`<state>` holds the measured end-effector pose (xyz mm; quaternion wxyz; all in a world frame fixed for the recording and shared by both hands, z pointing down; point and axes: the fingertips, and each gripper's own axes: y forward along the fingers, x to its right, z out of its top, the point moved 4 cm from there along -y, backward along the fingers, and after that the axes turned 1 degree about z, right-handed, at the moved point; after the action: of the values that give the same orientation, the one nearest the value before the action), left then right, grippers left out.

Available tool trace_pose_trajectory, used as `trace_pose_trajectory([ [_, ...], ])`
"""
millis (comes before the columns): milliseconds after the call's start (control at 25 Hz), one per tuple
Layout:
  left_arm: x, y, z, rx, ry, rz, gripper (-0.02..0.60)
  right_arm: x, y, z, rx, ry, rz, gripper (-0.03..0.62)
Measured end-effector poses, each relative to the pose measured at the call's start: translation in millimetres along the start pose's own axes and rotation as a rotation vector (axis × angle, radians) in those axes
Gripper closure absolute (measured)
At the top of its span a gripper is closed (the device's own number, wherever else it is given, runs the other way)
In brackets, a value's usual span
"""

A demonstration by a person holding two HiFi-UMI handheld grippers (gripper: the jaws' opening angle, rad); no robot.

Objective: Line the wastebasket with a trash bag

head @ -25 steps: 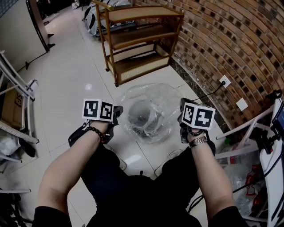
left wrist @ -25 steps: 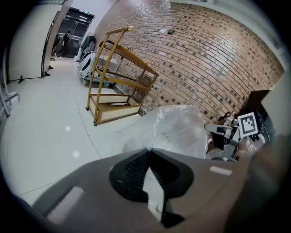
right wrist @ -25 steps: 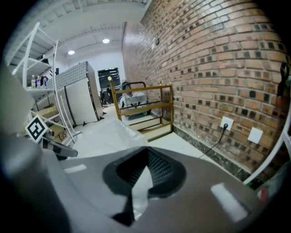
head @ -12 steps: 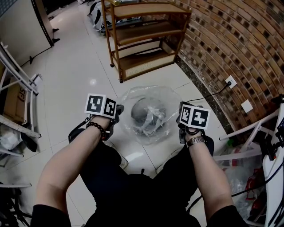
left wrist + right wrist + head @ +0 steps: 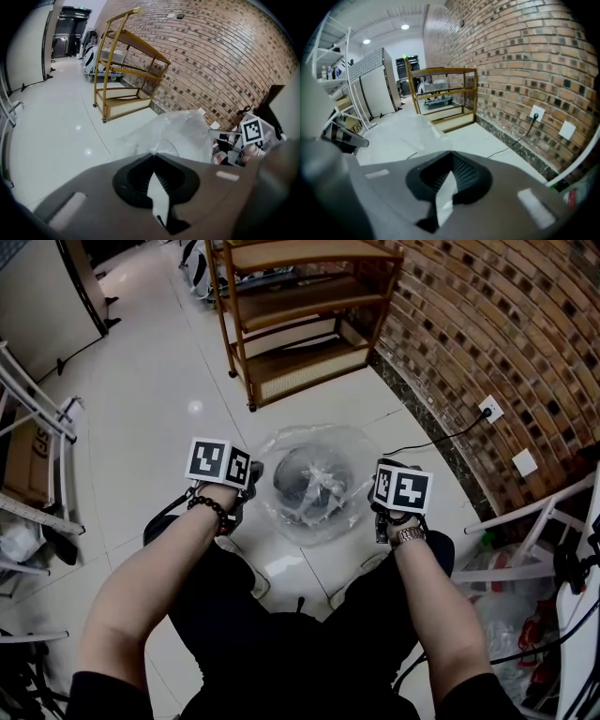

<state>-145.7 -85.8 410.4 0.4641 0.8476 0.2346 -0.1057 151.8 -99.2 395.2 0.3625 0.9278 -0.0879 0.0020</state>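
Two thin pinches are all we have on the trash bag [image 5: 314,526]: the left gripper [image 5: 249,474] is clenched on the clear film at one side of its mouth and the right gripper [image 5: 377,498] on the other, a sliver of plastic showing between each pair of jaws. The bag lies spread over and around the wastebasket [image 5: 292,468], which stands on the glossy floor [image 5: 159,399] between the grippers and shows grey through the film. We judge the main risk to be the film slipping out of one grip if we pull the mouth wider, as so little of it is caught. An uneven pull could hook one side on the rim and leave the other loose, or drag and tip the light basket on the smooth tiles. A sharp tug could tear the plastic. Both forearms reach forward and down past our knees, the grippers tilted downward on either side of the basket, roughly level with each other
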Motion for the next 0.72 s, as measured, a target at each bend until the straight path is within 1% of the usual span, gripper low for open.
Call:
trace_pose_trajectory([
  [360,-14.0,30.9,5.2,-0.035,-0.012,0.006,0.577,6.7,33.8,-6.8,-0.052,-0.015,-0.012,0.591],
  [720,-24.7,61.4,6.2,-0.076,-0.019,-0.004,0.577,9.7,64.3,-11.2,-0.091,-0.036,-0.015,0.589],
])
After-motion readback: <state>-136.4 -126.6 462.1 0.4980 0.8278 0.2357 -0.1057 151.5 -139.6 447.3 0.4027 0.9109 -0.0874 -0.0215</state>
